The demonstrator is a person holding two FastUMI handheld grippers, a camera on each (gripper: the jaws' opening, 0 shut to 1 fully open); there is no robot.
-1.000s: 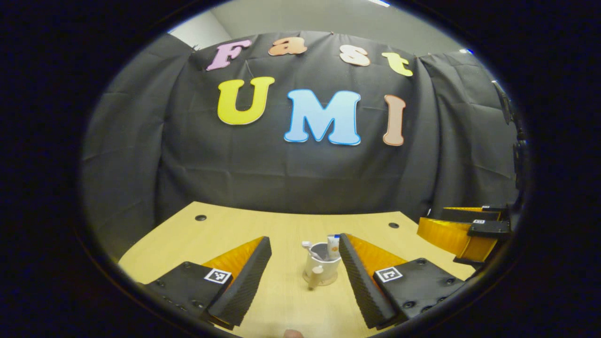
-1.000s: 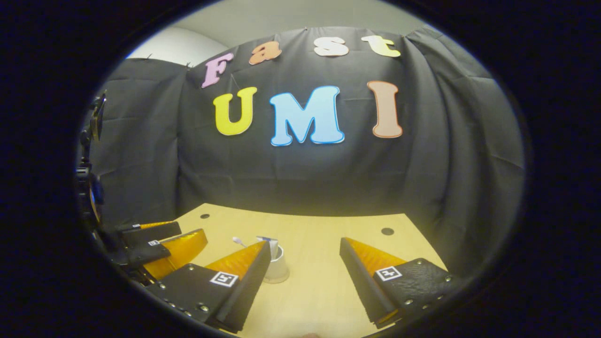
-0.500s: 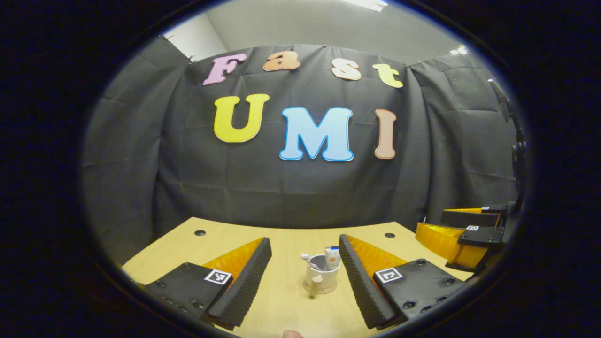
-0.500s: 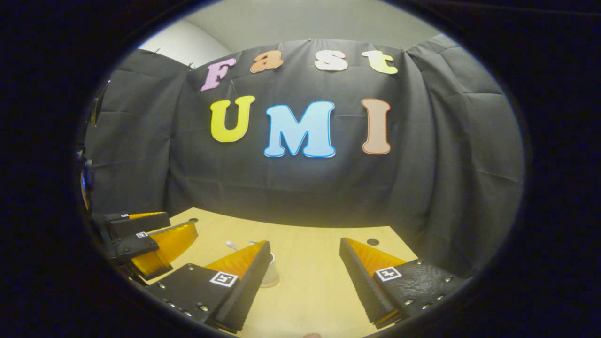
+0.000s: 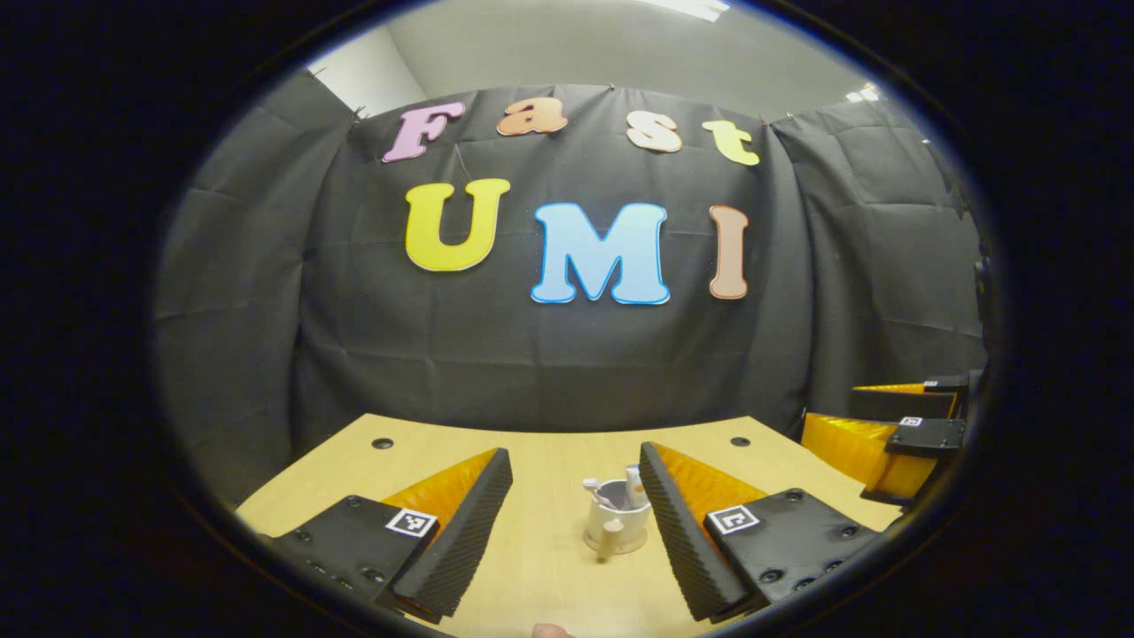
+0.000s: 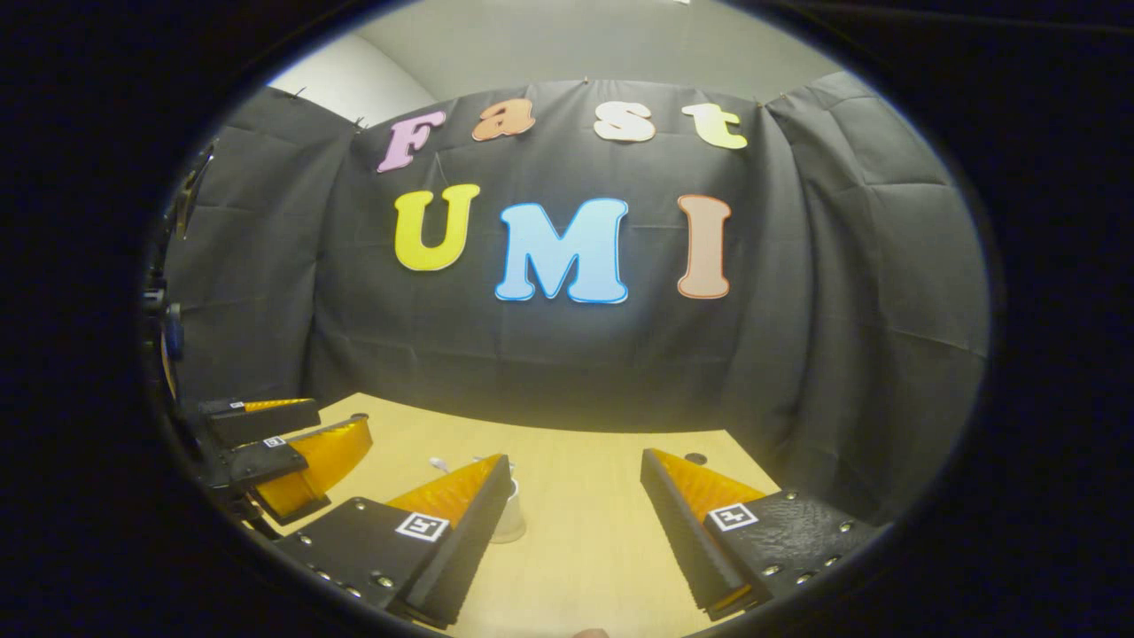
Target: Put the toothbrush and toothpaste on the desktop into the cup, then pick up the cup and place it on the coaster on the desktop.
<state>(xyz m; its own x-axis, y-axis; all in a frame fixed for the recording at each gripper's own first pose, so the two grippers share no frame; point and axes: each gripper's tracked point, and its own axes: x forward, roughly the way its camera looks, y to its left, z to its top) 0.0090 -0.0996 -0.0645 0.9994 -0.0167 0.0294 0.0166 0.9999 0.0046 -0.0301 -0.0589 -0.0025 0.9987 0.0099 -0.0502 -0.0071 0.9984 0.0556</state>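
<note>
Both claws stand wide and hold nothing: left claw [image 5: 574, 523] near the cup [image 5: 615, 525], right claw [image 6: 576, 532] beside it. Toothbrush [image 5: 594, 490] and toothpaste [image 5: 633, 483] stand in the cup on its coaster [image 5: 615, 548], so the task looks done.

Staged recording booth, not a lived-in room. Black cloth [image 5: 549, 354] hangs in creased, pinned panels across the middle of both views, closing off the back and sides. Plain pale wall and ceiling [image 6: 549, 44] show above it at frame top. Light wood desktop [image 5: 540, 452] with round cable holes [image 5: 382, 442] fills the bottom.
</note>
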